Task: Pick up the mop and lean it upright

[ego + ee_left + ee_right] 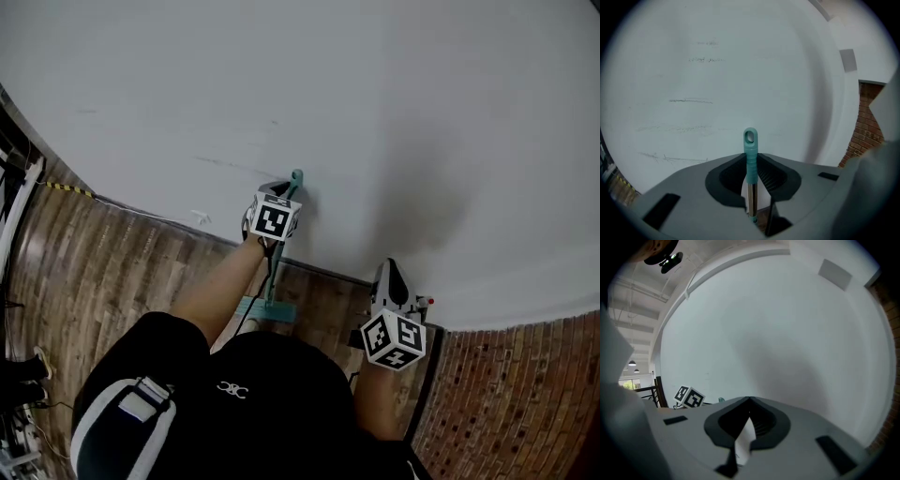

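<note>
The mop stands nearly upright in front of the white wall [375, 112]. Its teal handle tip [297, 176] is up against the wall, and its teal head [266, 310] rests on the wood floor by my legs. My left gripper [281, 195] is shut on the mop handle just below the top. In the left gripper view the teal grip with its loop [750, 140] rises between the jaws of that gripper [751, 158], with the metal shaft [751, 199] below. My right gripper [388, 274] hangs apart at the right, shut and holding nothing [749, 402].
Wood plank floor [112, 272] meets the wall at a dark baseboard. A brick wall [525, 394] stands at the right. A yellow-black striped strip [66, 188] and cables lie at the far left. A grey plate [848, 60] sits high on the wall.
</note>
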Available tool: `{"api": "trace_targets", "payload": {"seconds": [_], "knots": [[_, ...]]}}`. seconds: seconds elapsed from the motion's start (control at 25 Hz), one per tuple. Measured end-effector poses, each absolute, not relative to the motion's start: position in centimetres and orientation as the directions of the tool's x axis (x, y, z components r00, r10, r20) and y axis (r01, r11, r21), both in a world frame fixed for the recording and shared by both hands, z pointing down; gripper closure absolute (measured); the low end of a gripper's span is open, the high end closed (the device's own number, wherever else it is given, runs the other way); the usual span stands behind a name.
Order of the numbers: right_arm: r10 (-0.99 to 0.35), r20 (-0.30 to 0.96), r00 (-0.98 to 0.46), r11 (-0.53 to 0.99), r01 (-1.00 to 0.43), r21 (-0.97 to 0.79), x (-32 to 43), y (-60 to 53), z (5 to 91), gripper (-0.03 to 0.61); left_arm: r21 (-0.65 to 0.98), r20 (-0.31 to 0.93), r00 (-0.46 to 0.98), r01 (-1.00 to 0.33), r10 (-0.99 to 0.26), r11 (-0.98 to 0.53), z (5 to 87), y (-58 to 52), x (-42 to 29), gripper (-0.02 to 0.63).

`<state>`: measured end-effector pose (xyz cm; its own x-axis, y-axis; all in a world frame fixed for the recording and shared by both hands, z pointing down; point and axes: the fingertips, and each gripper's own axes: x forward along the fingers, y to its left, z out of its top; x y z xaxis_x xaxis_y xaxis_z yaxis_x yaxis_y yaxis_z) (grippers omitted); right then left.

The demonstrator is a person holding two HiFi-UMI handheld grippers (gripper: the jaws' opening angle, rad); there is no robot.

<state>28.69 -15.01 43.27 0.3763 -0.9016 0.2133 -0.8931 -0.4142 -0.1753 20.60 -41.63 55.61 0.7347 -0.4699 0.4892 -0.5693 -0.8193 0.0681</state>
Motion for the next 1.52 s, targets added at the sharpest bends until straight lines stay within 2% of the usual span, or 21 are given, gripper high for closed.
{"api": "trace_targets", "payload": {"seconds": [0.48,1.08,1.52], "knots": [[-0.926,0.222,0.305,-0.348,-0.918,-0.190,28.4,-15.8,44.1,0.565,0.092,0.475,0.732,-0.593,-0.488,-0.800,54.4,-38.5,18.1,0.546],[-0.975,0.216,0.054,-0.104,-0.968,-0.226,23.9,-21.9,44.8,0.565,0.127,0.407,0.719,-0.656,-0.564,-0.744,52.3,-32.8,9.3,0.546],[-0.974,0.225,-0.037,-0.019,-0.971,-0.239,21.1,-23.2,45.3,0.565,0.109,0.373,0.718,-0.663,-0.588,-0.740,51.6,-29.8,7.4,0.548]]}}
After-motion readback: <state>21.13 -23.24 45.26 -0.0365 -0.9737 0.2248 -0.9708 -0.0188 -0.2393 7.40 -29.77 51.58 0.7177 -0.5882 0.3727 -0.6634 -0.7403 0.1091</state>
